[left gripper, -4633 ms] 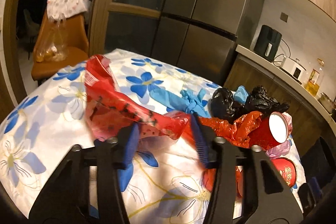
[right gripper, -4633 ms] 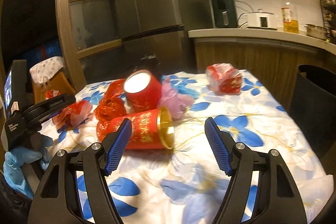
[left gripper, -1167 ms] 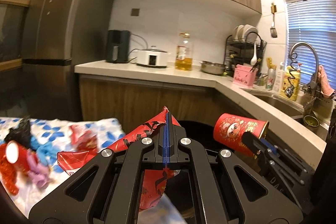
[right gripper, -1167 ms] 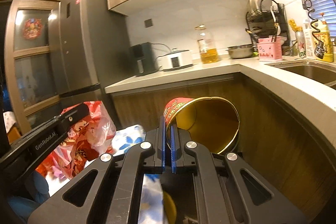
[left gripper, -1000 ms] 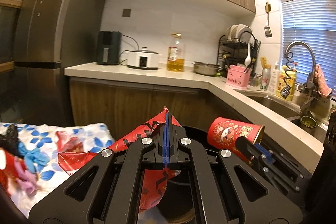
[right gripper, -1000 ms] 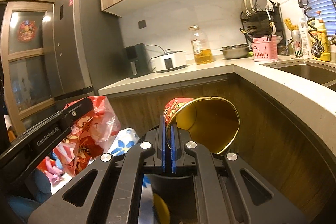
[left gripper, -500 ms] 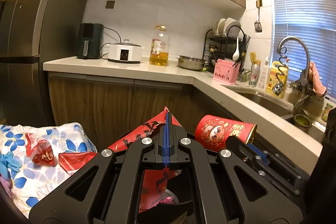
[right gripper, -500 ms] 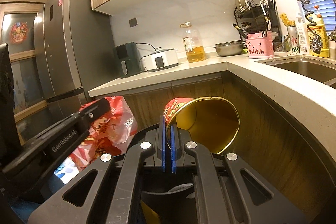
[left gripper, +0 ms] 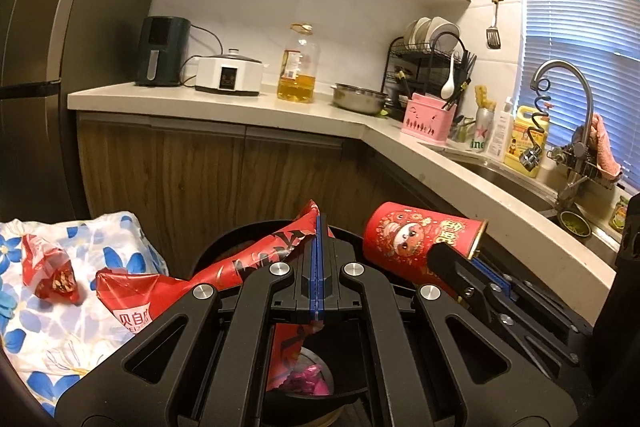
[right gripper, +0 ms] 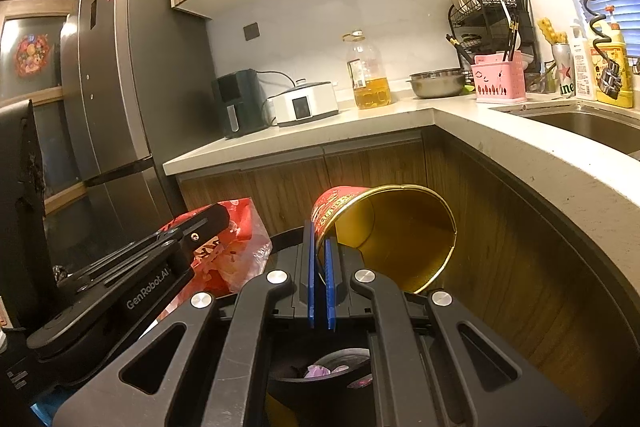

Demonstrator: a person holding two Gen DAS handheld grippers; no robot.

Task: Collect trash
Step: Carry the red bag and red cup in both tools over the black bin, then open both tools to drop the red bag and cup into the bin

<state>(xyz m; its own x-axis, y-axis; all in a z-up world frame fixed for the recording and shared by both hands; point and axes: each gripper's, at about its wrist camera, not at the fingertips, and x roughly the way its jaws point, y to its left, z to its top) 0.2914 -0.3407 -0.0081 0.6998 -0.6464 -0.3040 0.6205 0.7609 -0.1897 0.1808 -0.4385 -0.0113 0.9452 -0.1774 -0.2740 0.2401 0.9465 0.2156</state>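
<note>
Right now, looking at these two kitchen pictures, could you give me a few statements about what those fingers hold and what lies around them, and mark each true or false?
1. The left gripper is shut on a red wrapper. True.
2. The right gripper holds a glass bottle. False: it pinches the rim of a red paper cup with a gold inside.
3. A dark trash bin is below both held things. True.
4. The flowered tablecloth has no trash left on it. False: a small red packet lies there.
5. The bottle of oil stands on the floor. False: it stands on the counter.
</note>
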